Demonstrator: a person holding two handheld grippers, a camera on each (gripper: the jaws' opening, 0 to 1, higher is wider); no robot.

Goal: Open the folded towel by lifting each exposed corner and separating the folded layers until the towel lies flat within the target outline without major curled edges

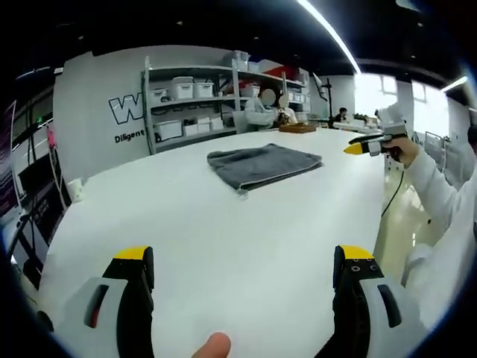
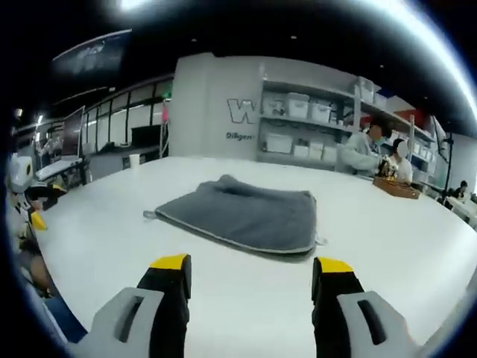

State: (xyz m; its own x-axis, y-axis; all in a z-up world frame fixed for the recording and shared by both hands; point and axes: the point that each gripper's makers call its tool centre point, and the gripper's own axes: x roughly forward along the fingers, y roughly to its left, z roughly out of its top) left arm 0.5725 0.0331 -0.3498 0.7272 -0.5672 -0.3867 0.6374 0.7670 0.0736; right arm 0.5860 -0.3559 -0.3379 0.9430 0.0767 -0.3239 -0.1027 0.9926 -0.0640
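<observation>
On white table (image 2: 387,224), folded towel (image 2: 242,214), fringe corner.

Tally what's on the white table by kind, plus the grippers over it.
Folded grey towel: 1
Brown tray at the far edge: 1
Grippers, both open: 2, left gripper and right gripper
Total: 4

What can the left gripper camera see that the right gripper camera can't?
Left gripper view alone: the right gripper, yellow-tipped, held over the table's far edge by a white-sleeved hand, and a fingertip at the bottom.
Right gripper view alone: dark monitors on side desks.
Both: the folded grey cloth towel lying on the white table, and the shelves of white bins.
</observation>
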